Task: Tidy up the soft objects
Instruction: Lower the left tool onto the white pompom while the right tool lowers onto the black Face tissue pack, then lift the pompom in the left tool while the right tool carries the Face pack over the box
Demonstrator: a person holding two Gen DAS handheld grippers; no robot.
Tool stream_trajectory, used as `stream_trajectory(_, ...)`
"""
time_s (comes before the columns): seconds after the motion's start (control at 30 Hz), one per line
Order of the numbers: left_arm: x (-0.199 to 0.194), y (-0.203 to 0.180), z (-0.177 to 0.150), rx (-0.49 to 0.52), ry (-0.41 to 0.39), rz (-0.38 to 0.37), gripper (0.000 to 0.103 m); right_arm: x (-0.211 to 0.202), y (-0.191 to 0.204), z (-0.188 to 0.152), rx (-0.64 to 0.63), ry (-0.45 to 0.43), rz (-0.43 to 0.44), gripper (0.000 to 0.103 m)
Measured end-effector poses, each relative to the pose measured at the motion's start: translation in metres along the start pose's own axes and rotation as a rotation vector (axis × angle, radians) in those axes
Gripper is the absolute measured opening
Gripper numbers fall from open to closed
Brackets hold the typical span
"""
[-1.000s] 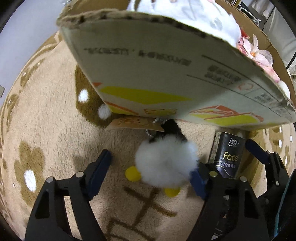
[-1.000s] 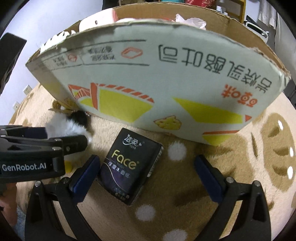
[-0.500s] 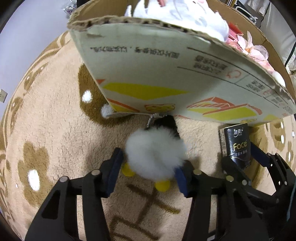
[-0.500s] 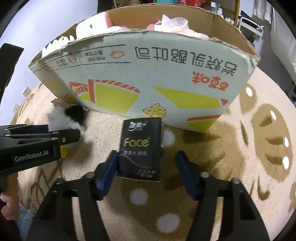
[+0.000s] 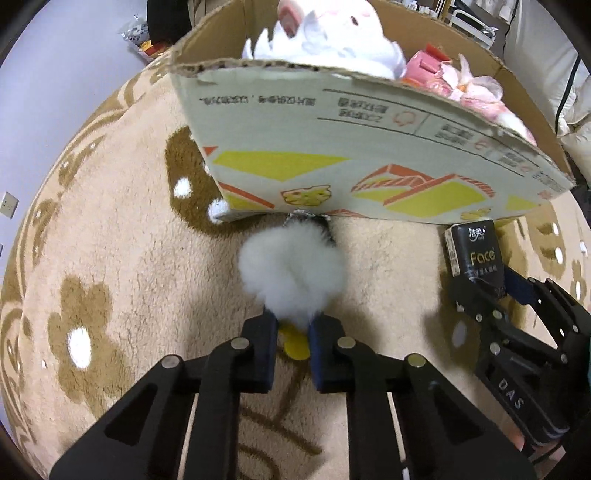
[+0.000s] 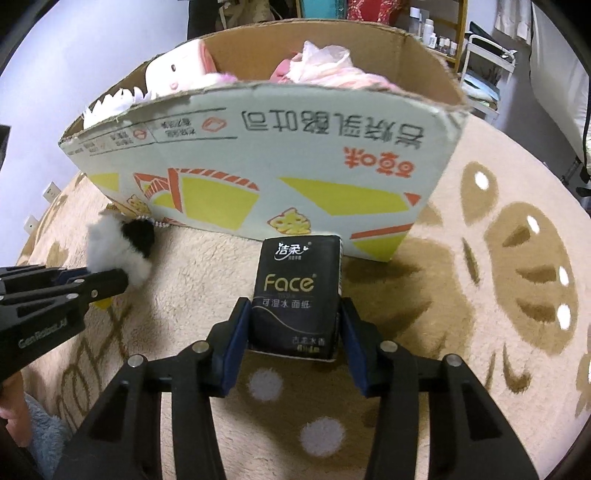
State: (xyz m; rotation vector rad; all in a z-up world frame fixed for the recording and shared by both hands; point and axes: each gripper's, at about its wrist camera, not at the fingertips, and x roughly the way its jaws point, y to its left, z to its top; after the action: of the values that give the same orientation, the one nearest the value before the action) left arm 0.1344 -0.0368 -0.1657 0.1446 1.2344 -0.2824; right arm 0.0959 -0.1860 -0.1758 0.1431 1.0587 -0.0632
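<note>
a beige rug with brown flower shapes spreads wide in front of the cardboard box and off to both its sides, so there is open floor there. the box stands on the rug with its top open; a white stuffed animal and pink soft things already sit inside, rising above its near wall. just in front of that wall, toward the box's right end, a black tissue pack stands between the pads of the right gripper, whose jaws have just been closing and now press its two sides. toward the box's left end, a fluffy white toy with a black part and yellow feet lies close against the wall's foot. the left gripper has just been closing and now pinches the toy's near end, its jaws almost together.
</note>
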Motion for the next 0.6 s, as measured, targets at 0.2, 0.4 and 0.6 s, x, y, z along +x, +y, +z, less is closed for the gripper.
stream_trajectory(0.2,-0.018,0.003,-0.011,-0.003,-0.032,-0.021,0.013,-0.018,-0.009,-0.001,0.033,-0.046,-0.002,0.05)
stream_trajectory(0.4,-0.039,0.005,-0.018,0.026,-0.067,-0.021,0.013,-0.041,-0.013,0.0,0.041,-0.107,0.008,0.05)
stream_trajectory(0.6,-0.063,-0.008,-0.021,0.044,-0.115,0.009,0.013,-0.064,-0.019,0.005,0.05,-0.147,0.006,0.05)
